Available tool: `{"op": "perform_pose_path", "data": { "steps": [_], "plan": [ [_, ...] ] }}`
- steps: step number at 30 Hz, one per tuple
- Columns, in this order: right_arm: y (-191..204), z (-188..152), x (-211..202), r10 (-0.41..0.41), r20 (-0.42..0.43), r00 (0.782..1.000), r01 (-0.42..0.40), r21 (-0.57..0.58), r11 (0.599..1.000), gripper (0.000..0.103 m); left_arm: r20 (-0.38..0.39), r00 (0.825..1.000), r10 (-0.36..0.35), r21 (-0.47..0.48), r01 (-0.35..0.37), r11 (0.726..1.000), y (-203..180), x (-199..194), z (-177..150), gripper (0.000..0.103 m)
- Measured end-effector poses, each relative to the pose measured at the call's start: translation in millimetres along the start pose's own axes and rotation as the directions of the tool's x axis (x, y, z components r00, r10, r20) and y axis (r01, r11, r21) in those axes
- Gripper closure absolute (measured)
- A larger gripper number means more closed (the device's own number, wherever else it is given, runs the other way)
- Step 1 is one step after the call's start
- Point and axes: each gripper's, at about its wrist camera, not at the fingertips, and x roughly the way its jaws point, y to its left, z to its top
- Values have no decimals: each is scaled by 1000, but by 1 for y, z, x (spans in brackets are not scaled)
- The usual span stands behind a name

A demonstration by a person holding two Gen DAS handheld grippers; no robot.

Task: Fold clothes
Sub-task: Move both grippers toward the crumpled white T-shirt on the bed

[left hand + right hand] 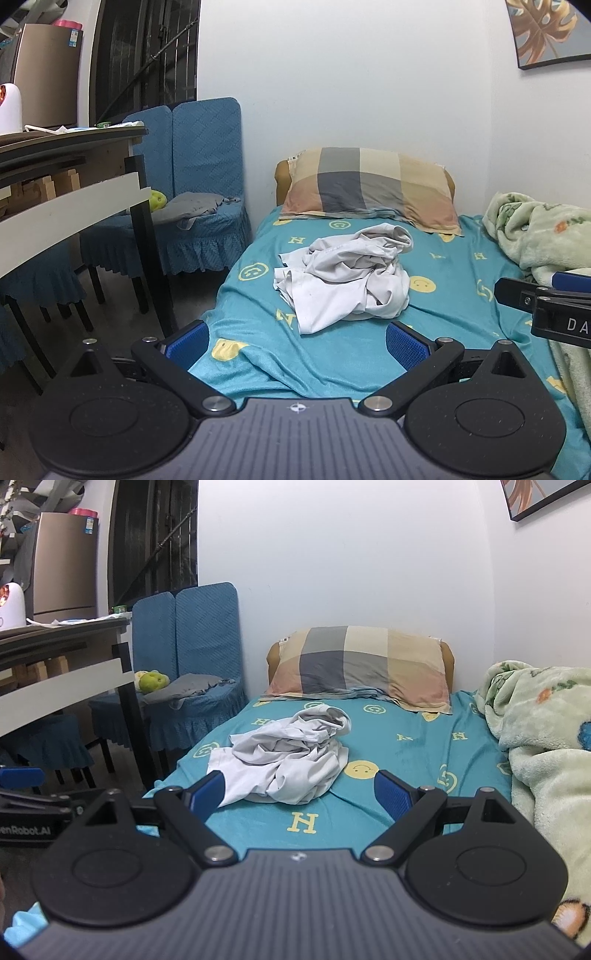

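A crumpled white garment lies in a heap on the teal bed sheet with yellow smiley prints, in front of the pillow. My left gripper hovers over the near end of the bed, short of the garment, its blue pads wide apart with nothing between them. In the right wrist view the same garment sits just beyond my right gripper, which is also open and empty; its left pad overlaps the cloth's near edge in the picture. The right gripper's side shows at the left view's right edge.
A checked pillow rests at the head of the bed against the white wall. A pale green fleece blanket is bunched along the right side. Left of the bed stand blue-covered chairs with grey cloth, and a table.
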Motion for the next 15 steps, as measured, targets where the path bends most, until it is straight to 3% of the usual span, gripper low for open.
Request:
{"op": "perform_pose_path", "data": {
  "steps": [15],
  "plan": [
    [-4,1,-2,16,-5,1000,-16,9,1000,14,26,1000,-10,1,10,1000,7,2,-1,0]
  ]
}}
